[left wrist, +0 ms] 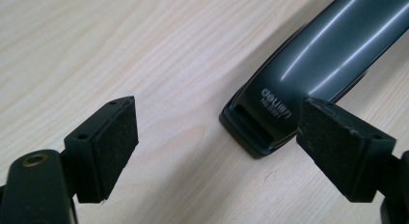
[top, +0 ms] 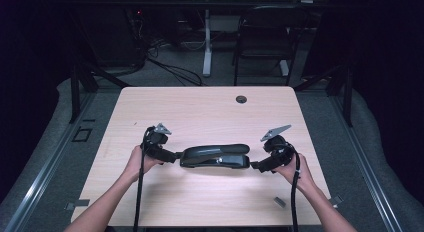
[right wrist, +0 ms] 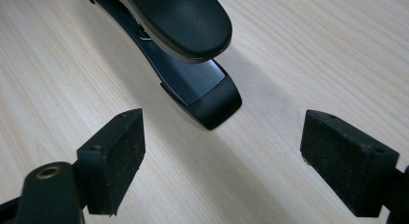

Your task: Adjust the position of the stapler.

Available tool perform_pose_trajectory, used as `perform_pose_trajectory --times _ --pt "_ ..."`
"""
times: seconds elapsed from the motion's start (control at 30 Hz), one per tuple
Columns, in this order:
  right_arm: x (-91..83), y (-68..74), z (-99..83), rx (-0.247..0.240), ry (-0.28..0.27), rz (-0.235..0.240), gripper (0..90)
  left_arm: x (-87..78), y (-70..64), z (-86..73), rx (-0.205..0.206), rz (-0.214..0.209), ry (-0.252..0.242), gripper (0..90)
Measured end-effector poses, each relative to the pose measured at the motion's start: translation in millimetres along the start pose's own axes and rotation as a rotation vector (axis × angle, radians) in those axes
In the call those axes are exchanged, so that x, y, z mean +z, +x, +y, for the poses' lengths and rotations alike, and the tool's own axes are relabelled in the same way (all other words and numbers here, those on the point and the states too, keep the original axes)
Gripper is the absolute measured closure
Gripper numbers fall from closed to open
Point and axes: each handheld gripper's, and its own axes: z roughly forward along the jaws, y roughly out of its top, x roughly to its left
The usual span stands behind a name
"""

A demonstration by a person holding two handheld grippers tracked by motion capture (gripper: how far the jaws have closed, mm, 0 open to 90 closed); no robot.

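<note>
On the bench [top: 200,112], a stapler [top: 215,156] lies between the left tool [top: 172,155] and right tool [top: 255,166], both wide; a small grey piece [top: 279,201] lies nearby.

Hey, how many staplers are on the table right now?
1. The stapler lies at the middle of the table, between the open left gripper and open right gripper.

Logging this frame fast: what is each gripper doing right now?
Left gripper: open, holding nothing, at the stapler's rear end.
Right gripper: open, holding nothing, at its front end.
</note>
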Motion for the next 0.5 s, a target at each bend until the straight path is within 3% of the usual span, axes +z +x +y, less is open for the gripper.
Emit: perform_pose_trajectory --times 0.17,0.43,0.5 --pt "-0.4 1.9 -2.0 0.000 0.008 -0.006 15.8 -16.0 -16.7 5.7 0.005 0.016 -0.095 14.7" --pt "0.4 2.7 -2.6 -0.007 0.011 -0.017 17.8 -20.6 -43.9 11.8 0.049 -0.007 -0.141 15.6" --pt "0.6 3.6 -2.5 -0.018 0.016 -0.025 20.9 -19.3 -55.0 14.2 0.080 -0.021 -0.149 15.6"
